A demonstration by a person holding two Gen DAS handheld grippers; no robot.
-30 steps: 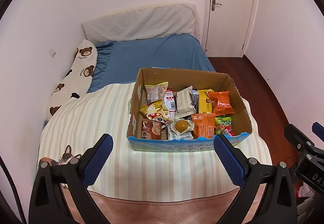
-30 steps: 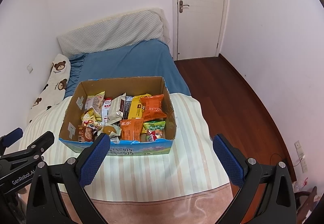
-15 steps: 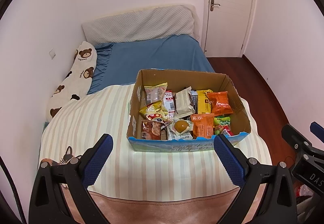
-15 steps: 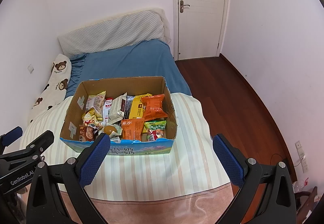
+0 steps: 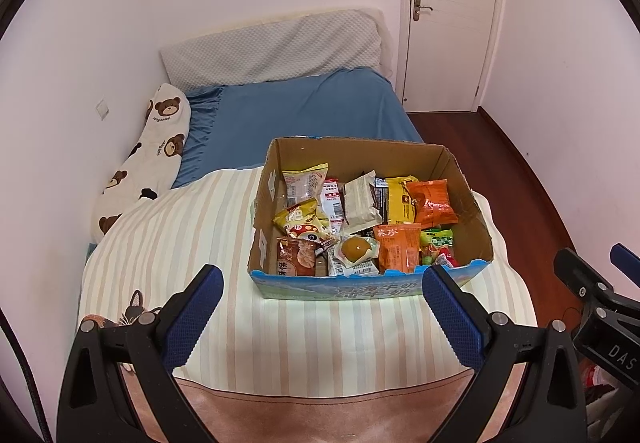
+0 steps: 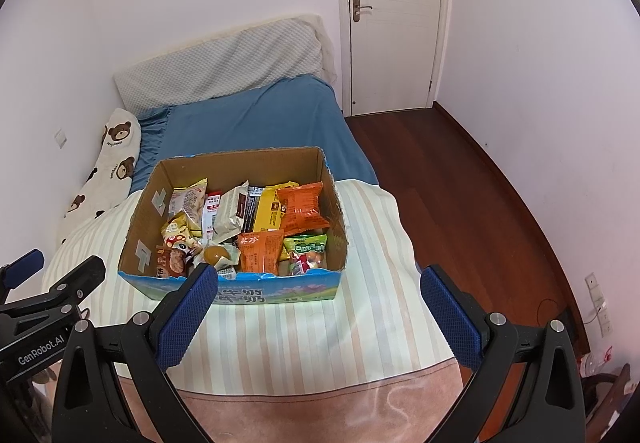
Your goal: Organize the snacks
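Both grippers: left gripper (image 5: 322,301) and right gripper (image 6: 320,299) spread wide, holding nothing
Snacks: all piled inside brown cardboard box (image 5: 362,153) on striped blanket (image 5: 168,235)
Stage: either sorting ahead, or finished

Snack packets in the cardboard box (image 5: 360,153) overlap one another, the lower layers hidden. The box's near wall (image 6: 276,289) covers the bottoms of the front packets. Print on the orange packet (image 5: 398,249) is too small to read. The bottom edge cuts off the bed (image 5: 320,323). The right edge crops the right gripper (image 5: 600,297).
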